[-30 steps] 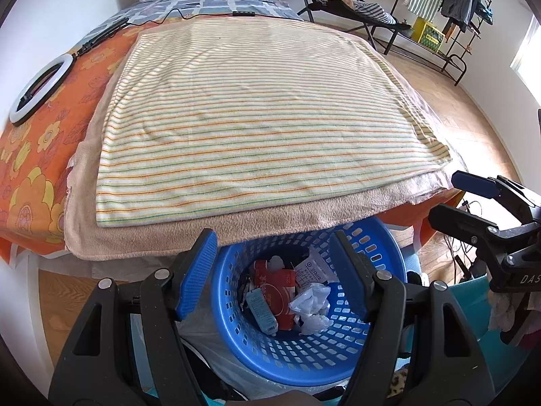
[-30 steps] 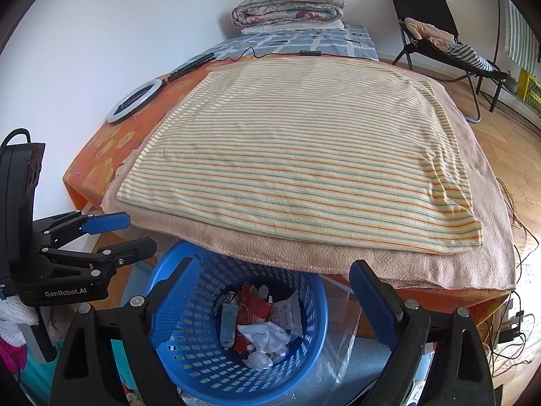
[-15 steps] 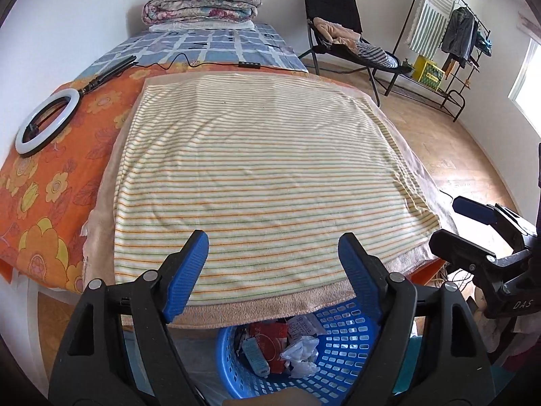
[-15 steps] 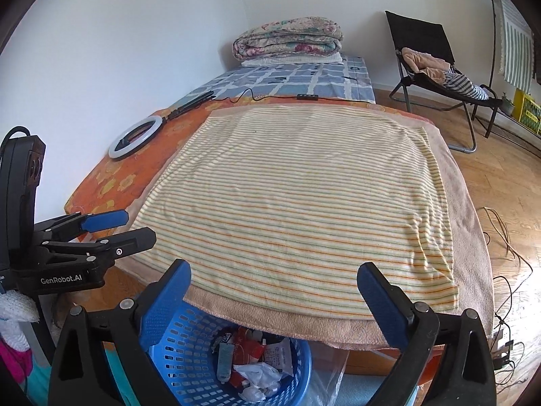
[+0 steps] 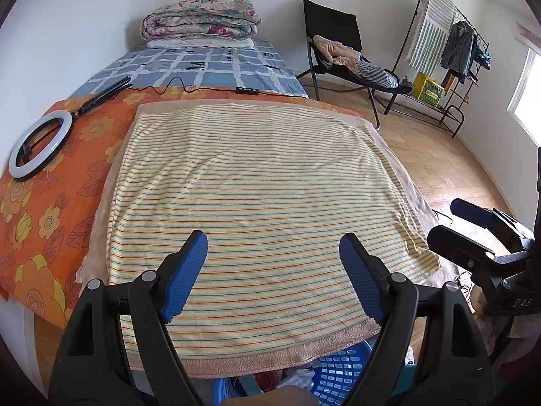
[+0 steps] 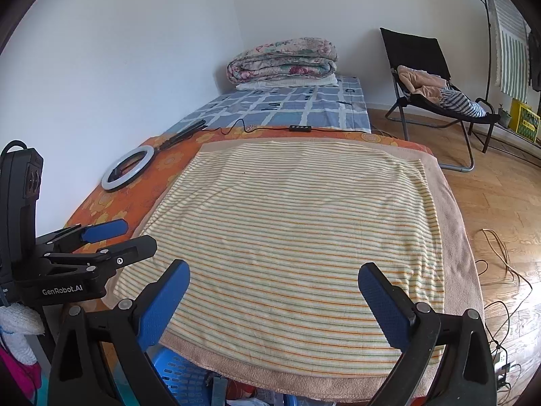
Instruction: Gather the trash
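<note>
Both grippers have lifted away from the blue basket (image 5: 341, 370), which a second ago filled the lower view and now only peeks out under the foot of the bed with the trash (image 5: 290, 377) inside it. The left gripper (image 5: 274, 253) and right gripper (image 6: 274, 287) hang spread and empty over the striped towel (image 5: 263, 203), the left having just widened. With no litter showing on the towel, collecting looks finished.

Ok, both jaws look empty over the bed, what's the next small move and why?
Probably sweep both views across the striped towel for leftover trash: the left gripper and right gripper stand open and empty, no litter shows, and the blue plastic basket already holds wrappers.
</note>
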Demonstrator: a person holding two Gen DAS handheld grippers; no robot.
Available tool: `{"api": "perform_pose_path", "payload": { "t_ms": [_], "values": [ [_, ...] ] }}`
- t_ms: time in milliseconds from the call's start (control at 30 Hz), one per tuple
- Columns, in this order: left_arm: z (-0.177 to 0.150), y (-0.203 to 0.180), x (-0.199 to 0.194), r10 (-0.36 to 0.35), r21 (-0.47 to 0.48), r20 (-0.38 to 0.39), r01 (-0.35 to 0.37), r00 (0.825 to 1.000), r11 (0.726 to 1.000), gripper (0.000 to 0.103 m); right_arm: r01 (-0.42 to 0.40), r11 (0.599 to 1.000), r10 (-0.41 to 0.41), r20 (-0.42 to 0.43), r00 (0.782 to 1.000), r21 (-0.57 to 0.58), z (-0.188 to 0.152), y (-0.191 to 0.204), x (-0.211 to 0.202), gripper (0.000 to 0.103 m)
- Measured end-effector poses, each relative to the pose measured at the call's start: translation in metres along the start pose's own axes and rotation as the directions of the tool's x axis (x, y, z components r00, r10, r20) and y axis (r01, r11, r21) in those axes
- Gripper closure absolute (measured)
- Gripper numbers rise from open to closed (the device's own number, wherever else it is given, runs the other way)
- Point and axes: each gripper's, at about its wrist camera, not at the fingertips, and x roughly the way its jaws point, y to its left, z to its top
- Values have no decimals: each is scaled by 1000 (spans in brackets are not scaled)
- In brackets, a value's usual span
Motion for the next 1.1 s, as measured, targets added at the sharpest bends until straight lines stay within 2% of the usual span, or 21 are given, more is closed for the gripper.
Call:
{"api": "perform_pose_path", "payload": {
  "t_ms": [433, 567, 700, 1100],
  "values": [
    [5, -2, 9, 4, -10, 6, -4, 1000, 1000, 18, -17, 996, 17, 5, 1000, 86, 7, -23, 9, 0],
    [4, -4, 6, 2, -9, 22, -1, 1000, 1000, 17, -11, 996, 12, -8, 1000, 90, 6, -25, 13, 0],
    [1, -6, 0, 10, 4, 42, -11, 999, 1000, 11, -9, 996, 10, -10, 1000, 84, 4, -23, 14, 0],
    [-2, -5, -7, 11, -5, 56, -11, 998, 1000, 10, 10, 998, -9, -12, 1000, 65, 1, -19, 16, 0]
  ]
}}
